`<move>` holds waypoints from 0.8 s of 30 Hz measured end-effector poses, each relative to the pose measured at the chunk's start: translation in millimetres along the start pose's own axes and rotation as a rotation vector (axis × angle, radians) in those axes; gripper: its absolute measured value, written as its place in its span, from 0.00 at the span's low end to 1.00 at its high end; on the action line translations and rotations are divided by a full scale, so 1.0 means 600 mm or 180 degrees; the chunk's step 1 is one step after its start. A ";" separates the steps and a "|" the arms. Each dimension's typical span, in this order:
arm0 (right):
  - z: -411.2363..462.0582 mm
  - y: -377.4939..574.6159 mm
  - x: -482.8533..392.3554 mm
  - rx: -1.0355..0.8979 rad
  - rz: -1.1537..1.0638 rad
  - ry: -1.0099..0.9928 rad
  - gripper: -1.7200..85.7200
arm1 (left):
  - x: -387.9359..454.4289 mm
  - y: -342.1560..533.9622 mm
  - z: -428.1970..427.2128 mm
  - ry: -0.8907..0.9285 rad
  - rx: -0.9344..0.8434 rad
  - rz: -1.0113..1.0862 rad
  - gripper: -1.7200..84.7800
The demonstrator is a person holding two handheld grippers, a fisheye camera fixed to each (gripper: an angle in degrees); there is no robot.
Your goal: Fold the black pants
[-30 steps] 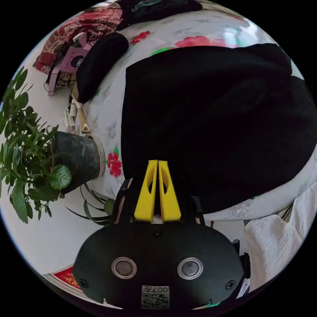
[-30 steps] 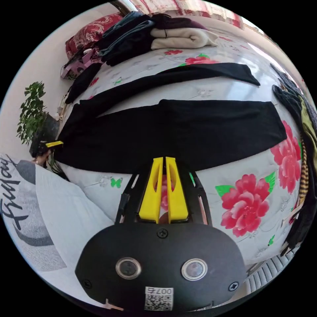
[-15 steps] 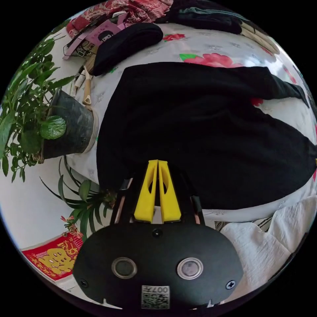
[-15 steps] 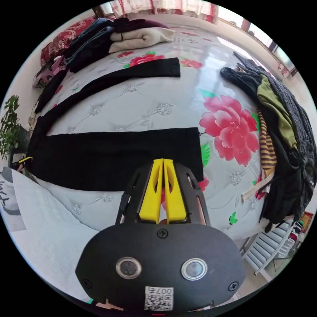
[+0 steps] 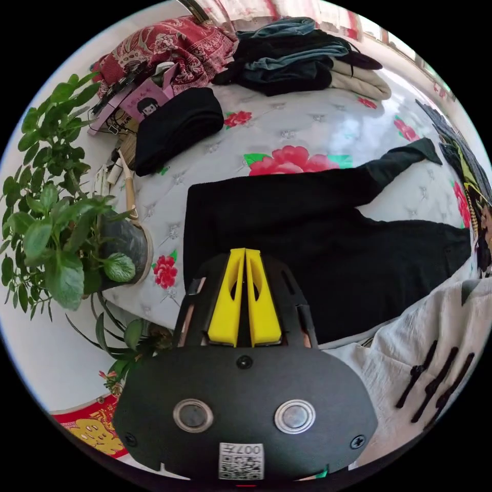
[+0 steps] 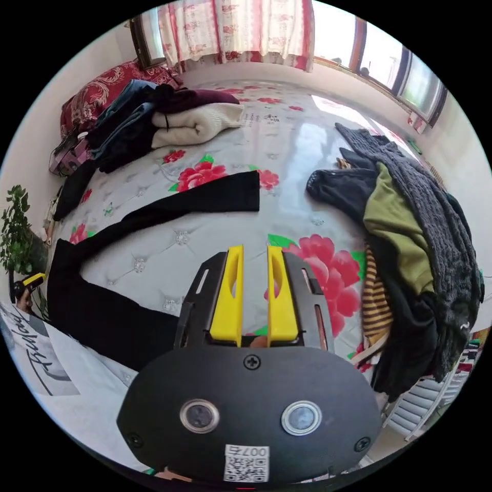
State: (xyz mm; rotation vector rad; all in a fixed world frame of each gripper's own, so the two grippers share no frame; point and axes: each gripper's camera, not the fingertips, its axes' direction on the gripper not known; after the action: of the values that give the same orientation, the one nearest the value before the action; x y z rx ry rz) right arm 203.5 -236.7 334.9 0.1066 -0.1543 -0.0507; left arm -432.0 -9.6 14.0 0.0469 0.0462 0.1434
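Left gripper view: your left gripper (image 5: 245, 252) has its yellow jaws pressed together with nothing visible between them, tips over the waist end of the black pants (image 5: 318, 241). The pants lie flat on the flowered mattress (image 5: 307, 128), waist toward the potted plant (image 5: 56, 230), legs splayed apart into a V. Note the plant's pot sits just beside the mattress corner near the waistband, leaves reaching toward your gripper side. A rolled black garment (image 5: 177, 128) lies near the mattress edge beyond the waist, apart from the pants. Further back, a stack of folded clothes (image 5: 292, 61) rests against a red patterned pillow (image 5: 169, 46). A pink box (image 5: 146, 100) and some cords sit beside the pillow. Your white sleeve (image 5: 425, 359) enters at the lower right, close to the near leg.

Right gripper view: your right gripper (image 6: 254, 250) has its jaws set narrowly apart, holding nothing, hovering above bare mattress (image 6: 297, 133) between the two pant legs (image 6: 154, 215). The far leg runs to a cuff beside a red flower print; the near leg's end is hidden behind the gripper body. A heap of dark, green and striped clothes (image 6: 410, 241) lies along the mattress's right side, apart from the pants. The left gripper (image 6: 31, 281) shows at the far left, by the waist. Red-patterned curtains (image 6: 236, 31) hang at the window behind.
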 end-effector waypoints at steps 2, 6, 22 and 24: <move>0.035 -0.058 -0.037 -0.0075 -0.0337 0.0046 0.05 | -0.016 -0.044 0.026 0.0013 -0.0091 -0.0035 0.01; 0.131 -0.156 -0.111 -0.0576 -0.0973 0.0225 0.06 | -0.037 -0.129 0.089 -0.0013 -0.0285 -0.0093 0.01; -0.140 -0.134 -0.089 -0.0098 -0.0373 0.0001 0.02 | -0.105 -0.143 0.118 -0.0229 -0.0447 -0.0490 0.01; -0.192 -0.145 -0.086 -0.0077 -0.0375 -0.0041 0.02 | -0.108 -0.166 0.120 -0.0253 -0.0465 -0.0526 0.01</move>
State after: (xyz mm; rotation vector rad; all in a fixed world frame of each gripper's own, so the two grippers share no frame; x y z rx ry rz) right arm 167.1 -308.3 204.4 0.0910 -0.1602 -0.1707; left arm -478.2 -120.7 83.9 -0.0971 -0.0399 -0.0207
